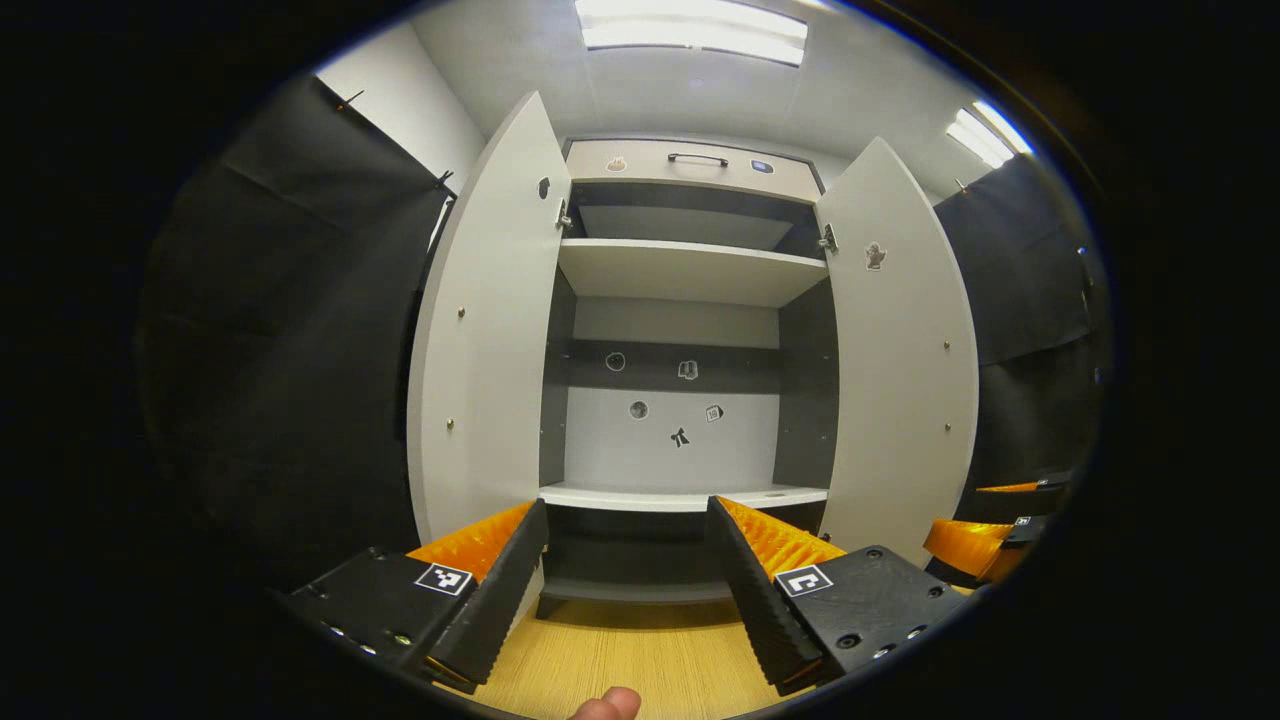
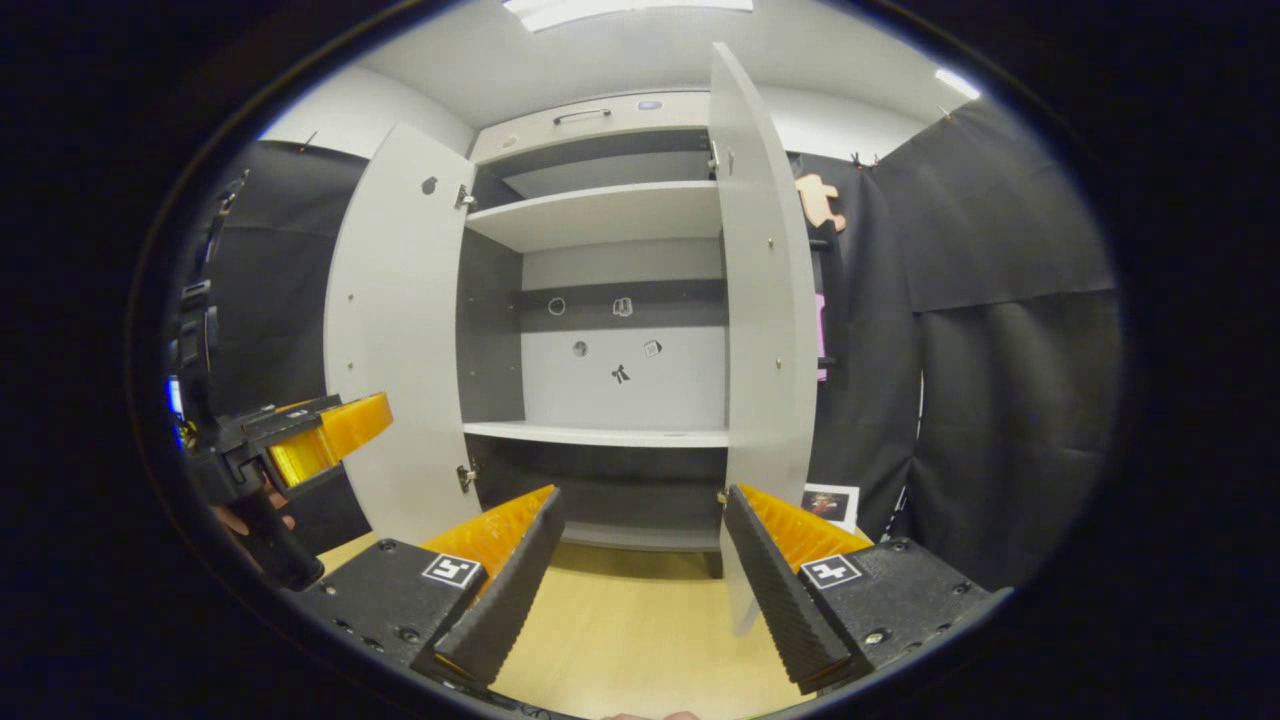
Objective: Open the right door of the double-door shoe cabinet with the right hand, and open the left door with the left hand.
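Left gripper (image 1: pixel 627 575): jaws spread wide, nothing between them, hovering over the light wood-grain floor (image 1: pixel 640 660). A fingertip (image 1: pixel 607 705) shows at the bottom edge of the left gripper view.

Right gripper (image 2: pixel 640 575): jaws wide too, gripping nothing. It also shows at the right edge of the left gripper view, and the left one at the left edge of the right gripper view.

Grey double-door shoe cabinet (image 1: pixel 690 270) stands beyond both, clear of the fingers. Flat grey left door (image 1: pixel 485 330) and flat grey right door (image 1: pixel 900 350) both swung fully open. From the right gripper view the right door (image 2: pixel 765 290) sits nearly edge-on, just past the right-hand finger, no contact.

Inside: pale shelves (image 1: pixel 690 272), small stickers (image 1: pixel 680 436) on the back panel.
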{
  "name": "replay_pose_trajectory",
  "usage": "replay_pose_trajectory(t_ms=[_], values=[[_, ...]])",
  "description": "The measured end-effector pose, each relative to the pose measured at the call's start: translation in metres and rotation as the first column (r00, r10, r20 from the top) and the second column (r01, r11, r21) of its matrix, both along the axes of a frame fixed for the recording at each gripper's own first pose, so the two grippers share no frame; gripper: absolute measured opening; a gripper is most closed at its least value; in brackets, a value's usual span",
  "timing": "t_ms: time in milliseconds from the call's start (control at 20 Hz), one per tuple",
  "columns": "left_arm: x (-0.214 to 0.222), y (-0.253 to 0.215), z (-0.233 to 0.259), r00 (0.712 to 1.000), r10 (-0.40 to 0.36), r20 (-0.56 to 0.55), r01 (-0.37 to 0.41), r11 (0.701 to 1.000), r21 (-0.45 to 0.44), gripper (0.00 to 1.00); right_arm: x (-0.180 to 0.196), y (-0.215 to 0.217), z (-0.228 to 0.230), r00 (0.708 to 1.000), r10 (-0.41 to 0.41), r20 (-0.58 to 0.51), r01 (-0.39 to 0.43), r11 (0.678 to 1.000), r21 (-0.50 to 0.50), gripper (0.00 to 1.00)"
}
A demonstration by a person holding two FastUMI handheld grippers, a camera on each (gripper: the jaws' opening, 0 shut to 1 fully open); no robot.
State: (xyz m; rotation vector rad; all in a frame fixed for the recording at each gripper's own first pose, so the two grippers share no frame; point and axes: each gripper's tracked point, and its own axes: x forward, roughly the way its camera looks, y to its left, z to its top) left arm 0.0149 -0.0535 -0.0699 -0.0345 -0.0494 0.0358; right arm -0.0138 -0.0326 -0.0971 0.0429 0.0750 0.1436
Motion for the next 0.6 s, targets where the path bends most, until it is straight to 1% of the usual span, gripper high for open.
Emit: replay_pose_trajectory(t_ms=[600], values=[[0.004, -0.0017, -0.0015, 1.0, -0.015, -0.002, 0.015, 1.0, 0.007, 0.94, 0.0057, 0.0022, 0.0, 1.0, -0.008, -0.003, 0.008, 1.0, 0.01, 1.0]])
